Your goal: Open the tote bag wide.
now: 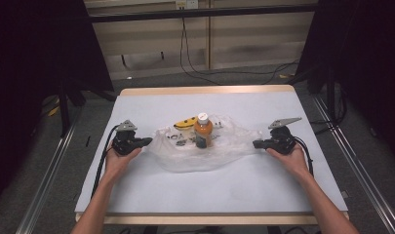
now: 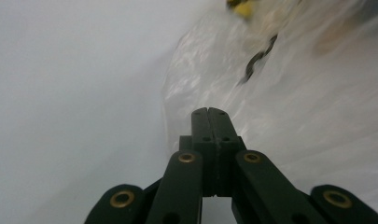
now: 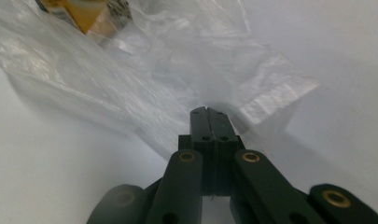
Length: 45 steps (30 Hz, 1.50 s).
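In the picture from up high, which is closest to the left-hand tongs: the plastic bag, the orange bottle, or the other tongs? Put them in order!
From the left tongs:
1. Plastic bag: its left edge is right at the tips.
2. Orange bottle: standing mid-table, at the bag's middle.
3. Right tongs: at the bag's far right end.
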Motion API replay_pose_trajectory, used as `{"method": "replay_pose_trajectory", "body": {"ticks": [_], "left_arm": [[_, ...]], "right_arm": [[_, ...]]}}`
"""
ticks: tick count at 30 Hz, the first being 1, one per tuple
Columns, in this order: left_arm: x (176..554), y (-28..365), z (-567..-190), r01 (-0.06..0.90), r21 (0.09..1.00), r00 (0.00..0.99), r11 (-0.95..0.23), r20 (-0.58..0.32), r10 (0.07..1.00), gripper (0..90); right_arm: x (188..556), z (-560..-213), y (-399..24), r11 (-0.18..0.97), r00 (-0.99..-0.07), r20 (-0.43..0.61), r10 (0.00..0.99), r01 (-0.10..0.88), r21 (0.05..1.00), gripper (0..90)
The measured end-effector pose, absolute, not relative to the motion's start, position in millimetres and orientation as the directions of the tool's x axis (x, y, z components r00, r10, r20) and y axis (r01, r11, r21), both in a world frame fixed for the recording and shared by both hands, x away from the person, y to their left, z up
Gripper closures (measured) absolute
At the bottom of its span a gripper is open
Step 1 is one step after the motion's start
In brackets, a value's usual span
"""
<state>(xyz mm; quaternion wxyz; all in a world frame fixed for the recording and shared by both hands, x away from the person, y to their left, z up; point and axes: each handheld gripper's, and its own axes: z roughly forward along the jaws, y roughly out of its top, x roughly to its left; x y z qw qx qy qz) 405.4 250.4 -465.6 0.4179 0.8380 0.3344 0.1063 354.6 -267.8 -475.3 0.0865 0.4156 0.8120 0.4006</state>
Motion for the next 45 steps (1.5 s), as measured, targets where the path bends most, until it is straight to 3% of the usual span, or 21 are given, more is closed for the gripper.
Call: {"method": "replay_pose_trajectory", "body": {"ticks": [8,12,18,22,28,40,45], "left_arm": [[400.0,261.4,-446.7,0.456,0.826,0.739,-0.332,-0.143,0.658,90.0],[395.9,256.5,-426.9,0.406,0.848,0.761,-0.341,-0.107,0.640,90.0],[389.6,216.5,-387.5,0.288,0.837,0.830,-0.465,0.024,0.557,90.0],[387.4,178.5,-368.0,0.251,0.831,0.870,-0.497,0.032,0.492,90.0],[390.2,134.5,-396.8,0.279,0.737,0.910,-0.616,0.002,0.415,90.0],[406.4,112.7,-444.3,0.369,0.694,0.896,-0.618,-0.090,0.434,90.0],[398.4,107.7,-462.3,0.359,0.661,0.910,-0.659,-0.089,0.406,90.0]], "right_arm": [[350.5,-459.7,-259.5,0.308,-0.673,0.203,0.712,0.558,0.771,90.0],[351.5,-453.2,-251.8,0.313,-0.692,0.198,0.694,0.538,0.782,90.0],[362.1,-438.4,-229.3,0.339,-0.729,0.190,0.657,0.511,0.790,90.0],[374.0,-428.4,-206.6,0.382,-0.759,0.179,0.626,0.498,0.778,90.0],[389.2,-436.2,-175.7,0.445,-0.784,0.189,0.592,0.512,0.735,90.0],[415.6,-446.1,-153.0,0.504,-0.783,0.181,0.595,0.539,0.675,90.0],[430.7,-458.9,-142.7,0.519,-0.779,0.207,0.592,0.565,0.641,90.0]]}}
